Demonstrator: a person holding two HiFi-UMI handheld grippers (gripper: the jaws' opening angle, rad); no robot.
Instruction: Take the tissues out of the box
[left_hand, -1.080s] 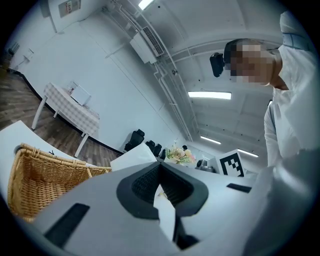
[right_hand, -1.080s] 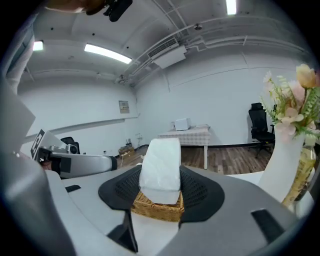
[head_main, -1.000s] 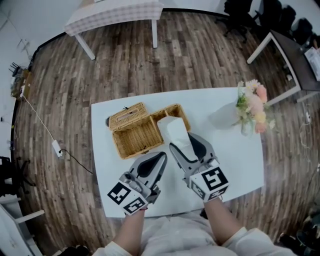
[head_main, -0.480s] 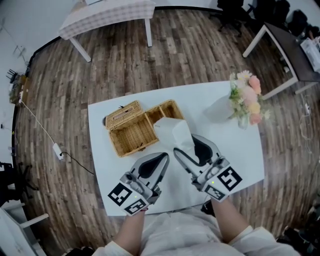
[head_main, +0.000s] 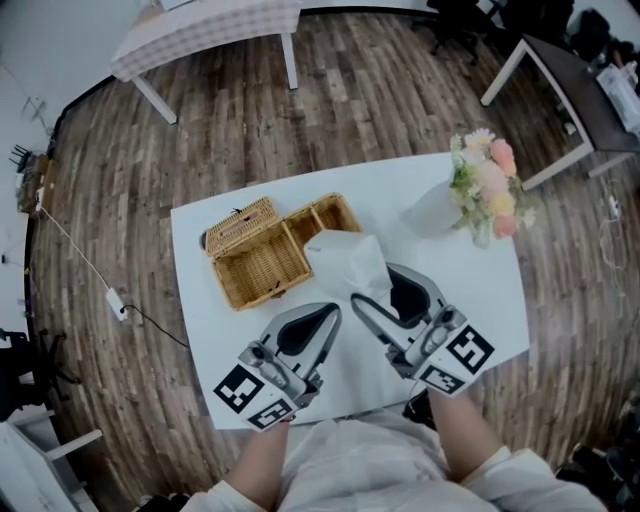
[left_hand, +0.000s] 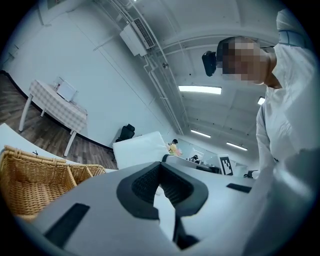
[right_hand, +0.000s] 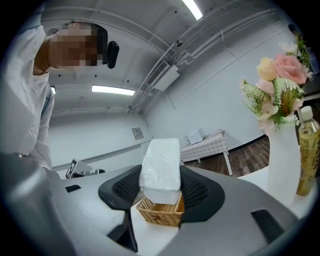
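While the right gripper (head_main: 378, 285) holds its jaws wide, they clamp both sides of the white tissue pack (right_hand: 161, 167). The pack's far end hangs over the open wicker box (head_main: 262, 270) on the white table (head_main: 470, 290). The left gripper (head_main: 328, 312) has its jaw tips together and empty, beside the box. A flower vase (head_main: 482, 195) stands well to the right.

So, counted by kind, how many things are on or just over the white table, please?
Wicker box: 1
Tissue pack: 1
Vase of flowers: 1
Bottle: 1
Total: 4
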